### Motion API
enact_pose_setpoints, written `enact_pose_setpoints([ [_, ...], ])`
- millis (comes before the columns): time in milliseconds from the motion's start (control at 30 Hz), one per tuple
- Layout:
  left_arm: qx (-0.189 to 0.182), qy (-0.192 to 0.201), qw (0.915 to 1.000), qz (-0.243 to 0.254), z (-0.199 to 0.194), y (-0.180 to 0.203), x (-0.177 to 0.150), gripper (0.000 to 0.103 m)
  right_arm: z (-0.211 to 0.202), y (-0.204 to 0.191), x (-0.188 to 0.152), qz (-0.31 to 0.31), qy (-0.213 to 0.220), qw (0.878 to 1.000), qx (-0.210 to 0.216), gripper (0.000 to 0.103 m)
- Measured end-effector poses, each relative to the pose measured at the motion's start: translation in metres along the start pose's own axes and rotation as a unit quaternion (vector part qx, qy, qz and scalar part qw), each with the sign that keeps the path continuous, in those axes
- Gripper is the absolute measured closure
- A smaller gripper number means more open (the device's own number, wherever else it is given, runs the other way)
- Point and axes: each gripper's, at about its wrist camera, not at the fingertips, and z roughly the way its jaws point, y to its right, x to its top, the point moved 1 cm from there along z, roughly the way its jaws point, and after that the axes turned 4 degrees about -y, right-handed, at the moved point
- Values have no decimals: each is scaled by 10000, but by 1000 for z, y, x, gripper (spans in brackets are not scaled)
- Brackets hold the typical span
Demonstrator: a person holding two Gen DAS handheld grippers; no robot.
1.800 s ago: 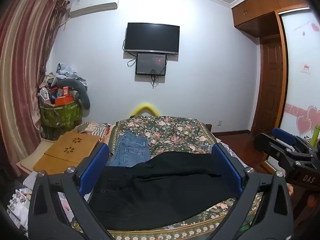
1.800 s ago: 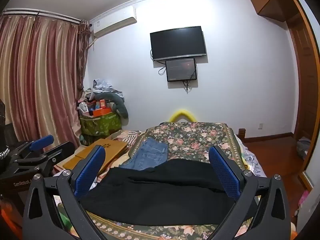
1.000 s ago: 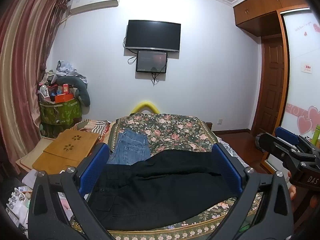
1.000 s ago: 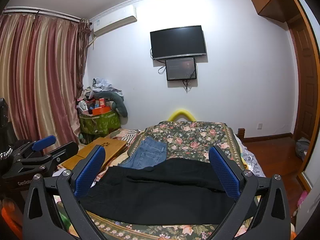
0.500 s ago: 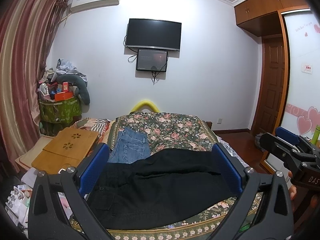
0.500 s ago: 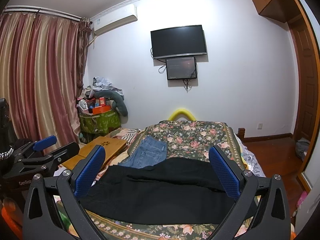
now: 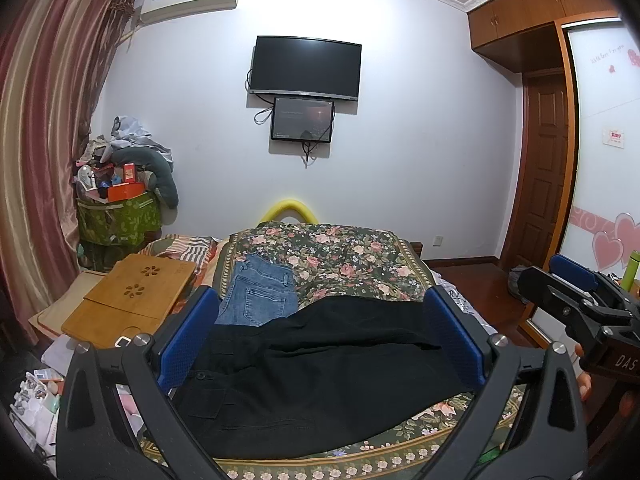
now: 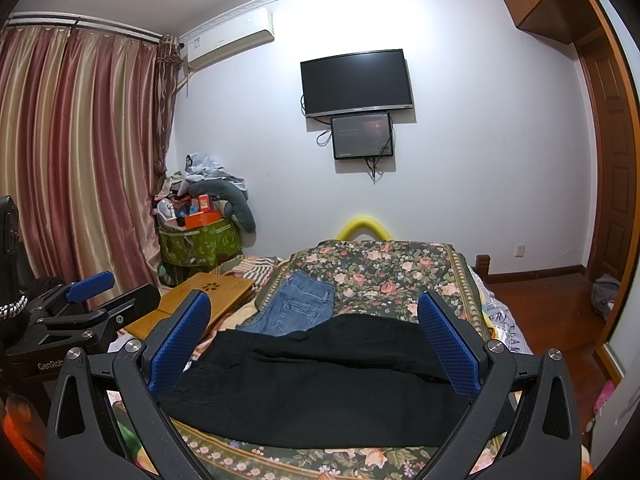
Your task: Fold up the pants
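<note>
Black pants (image 7: 320, 376) lie spread across the near end of a bed with a floral cover (image 7: 340, 256); they also show in the right wrist view (image 8: 320, 384). Folded blue jeans (image 7: 260, 296) lie just beyond them, also in the right wrist view (image 8: 300, 308). My left gripper (image 7: 320, 340) is open and empty, held above the black pants. My right gripper (image 8: 316, 344) is open and empty above the pants too. Each gripper shows at the edge of the other's view: the right one (image 7: 580, 312), the left one (image 8: 80, 312).
A wooden lap desk (image 7: 132, 296) lies left of the bed. A green bin piled with clutter (image 7: 116, 208) stands by the curtains (image 8: 80, 160). A TV (image 7: 306, 68) hangs on the far wall. A wardrobe and door (image 7: 548, 184) are to the right.
Both views have shifted only slightly; the bed and pants sit a touch higher in frame. Both grippers stay open and nothing was taken hold of.
</note>
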Motion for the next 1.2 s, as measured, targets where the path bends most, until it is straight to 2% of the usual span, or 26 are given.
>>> enact_pose_setpoints([
  [933, -8, -44, 10000, -8, 3, 0, -1, 0, 0, 0, -2, 14, -29, 10000, -1, 0],
  [1200, 67, -115, 9999, -18, 18, -3, -3, 0, 10, 0, -3, 42, -126, 9999, -17, 0],
])
